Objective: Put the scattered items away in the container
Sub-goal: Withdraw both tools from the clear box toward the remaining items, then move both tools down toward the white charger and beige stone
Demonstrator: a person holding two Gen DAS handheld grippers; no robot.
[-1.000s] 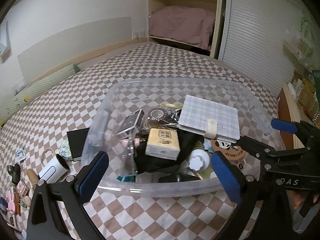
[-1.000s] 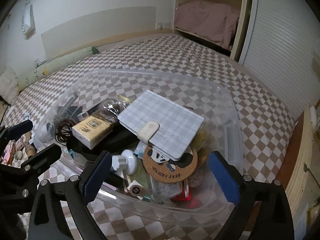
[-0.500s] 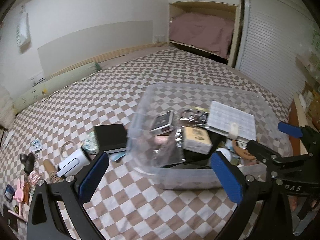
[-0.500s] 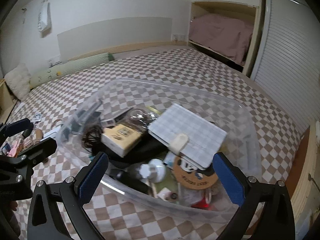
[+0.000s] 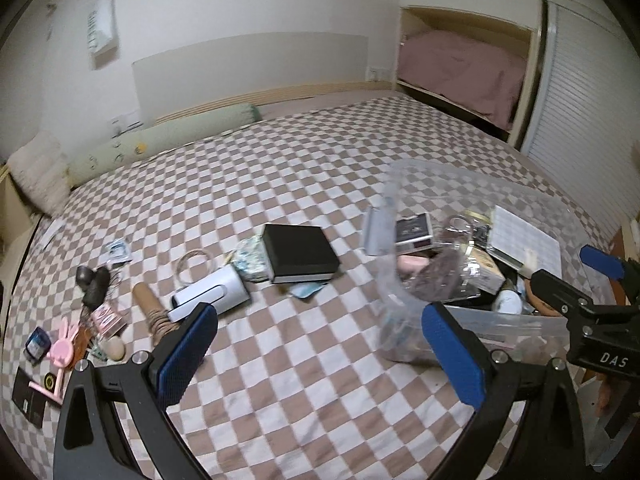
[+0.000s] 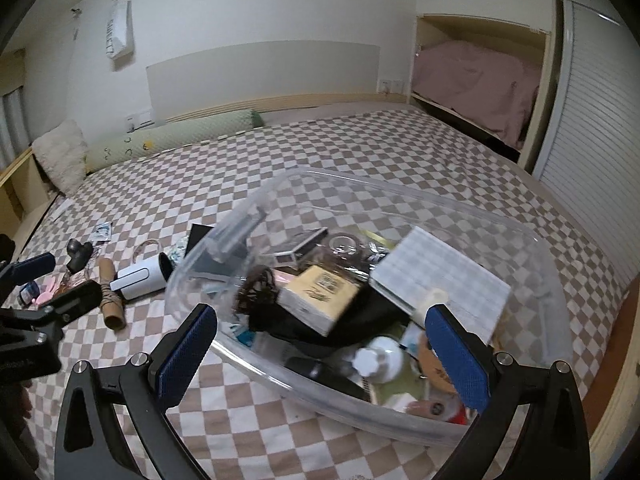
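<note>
A clear plastic bin (image 6: 472, 208) on the checkered bed holds a grid-pattern notebook (image 6: 440, 276), a yellow box (image 6: 320, 292) and other small things; it also shows at the right of the left wrist view (image 5: 404, 184). Loose items lie left of it: a black box (image 5: 298, 252), a white cylinder device (image 5: 212, 294), a cardboard tube (image 5: 154, 314) and a pink rabbit-shaped item (image 5: 62, 346). My left gripper (image 5: 316, 354) is open and empty over the bedspread. My right gripper (image 6: 322, 354) is open and empty over the bin's near rim.
A green bolster (image 5: 160, 140) and a white cushion (image 5: 40, 172) lie along the far wall. A louvred sliding door (image 6: 596, 120) and an alcove with pink bedding (image 6: 472, 76) stand at the right. Small packets (image 5: 116, 250) and a black card (image 5: 28, 396) lie at the left.
Both grippers have swung left and drawn back from the bin. The scattered items left of the bin have come into the left wrist view. Both jaws stay open.
</note>
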